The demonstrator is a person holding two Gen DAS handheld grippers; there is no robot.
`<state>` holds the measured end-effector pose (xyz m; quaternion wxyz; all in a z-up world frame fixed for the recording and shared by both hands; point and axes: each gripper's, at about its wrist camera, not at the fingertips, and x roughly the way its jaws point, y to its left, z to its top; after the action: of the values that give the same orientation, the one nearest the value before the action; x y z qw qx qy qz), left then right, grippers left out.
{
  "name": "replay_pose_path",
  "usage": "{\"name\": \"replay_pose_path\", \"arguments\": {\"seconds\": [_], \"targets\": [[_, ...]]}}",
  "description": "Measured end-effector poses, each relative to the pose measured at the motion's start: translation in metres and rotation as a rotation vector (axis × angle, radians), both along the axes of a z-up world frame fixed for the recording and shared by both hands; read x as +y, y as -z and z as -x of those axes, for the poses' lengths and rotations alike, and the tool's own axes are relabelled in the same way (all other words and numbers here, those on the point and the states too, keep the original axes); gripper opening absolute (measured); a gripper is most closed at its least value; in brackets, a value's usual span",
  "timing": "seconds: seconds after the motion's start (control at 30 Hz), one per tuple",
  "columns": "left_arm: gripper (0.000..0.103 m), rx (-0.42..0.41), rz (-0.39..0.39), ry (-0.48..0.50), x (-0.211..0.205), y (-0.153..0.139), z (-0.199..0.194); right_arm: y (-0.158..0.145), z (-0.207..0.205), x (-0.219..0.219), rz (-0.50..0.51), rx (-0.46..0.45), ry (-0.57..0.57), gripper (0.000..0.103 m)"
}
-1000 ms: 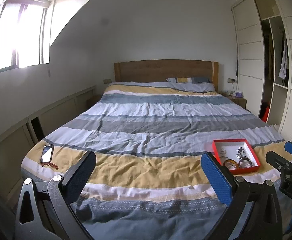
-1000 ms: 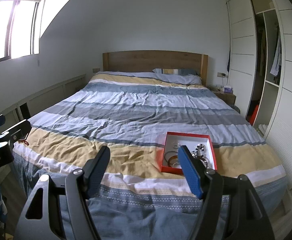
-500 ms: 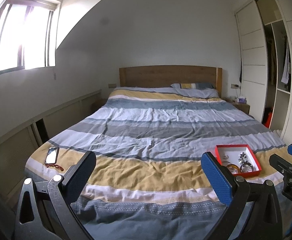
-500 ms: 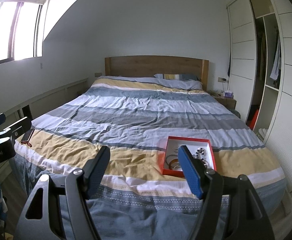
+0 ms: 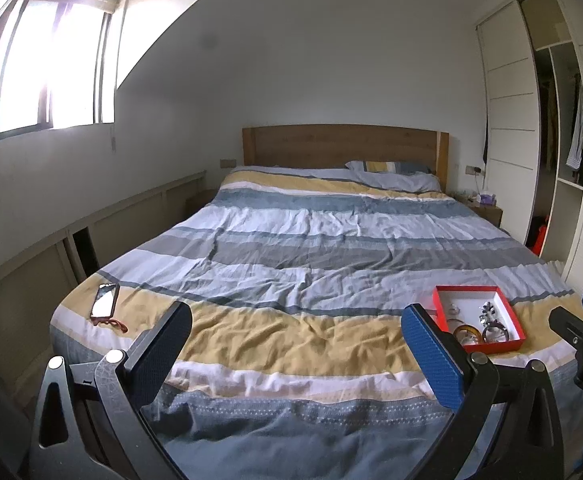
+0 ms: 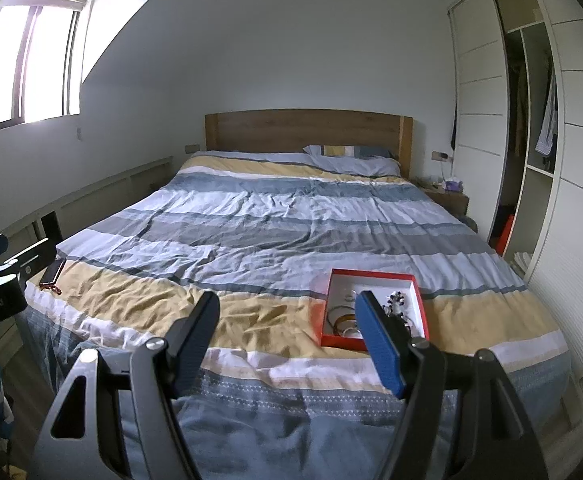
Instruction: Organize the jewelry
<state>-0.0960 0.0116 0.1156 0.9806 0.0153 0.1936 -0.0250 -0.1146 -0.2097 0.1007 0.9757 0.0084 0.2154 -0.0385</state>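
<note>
Jewelry (image 6: 347, 318) (bangles, rings, a beaded piece) lies in a red box (image 6: 371, 277) on the bed (image 6: 275, 216), near its foot. The left hand-held gripper (image 5: 296, 338) and right hand-held gripper (image 6: 287, 330) both gape wide, holding nothing, short of the bed.

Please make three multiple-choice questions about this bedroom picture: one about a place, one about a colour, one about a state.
1. Where does the phone lie?
A. on the bed's near left corner
B. inside the box
C. on the pillow

2. What colour are the outer walls of the jewelry box?
A. green
B. red
C. black

3. How do the jaws of the right gripper stand?
A. shut on a bracelet
B. shut on nothing
C. open, holding nothing

Answers: A, it rests on the yellow stripe at the left; B, its rim is red; C, only bedding shows between the fingers.
</note>
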Motion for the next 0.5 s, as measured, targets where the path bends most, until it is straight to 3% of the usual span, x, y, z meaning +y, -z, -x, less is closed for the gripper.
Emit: {"name": "replay_pose_path", "arguments": {"seconds": [0.5], "targets": [[0.102,0.064,-0.011,-0.007,-0.002,0.021,-0.016,0.023,-0.015,-0.003,-0.009,0.069,0.012,0.069]]}}
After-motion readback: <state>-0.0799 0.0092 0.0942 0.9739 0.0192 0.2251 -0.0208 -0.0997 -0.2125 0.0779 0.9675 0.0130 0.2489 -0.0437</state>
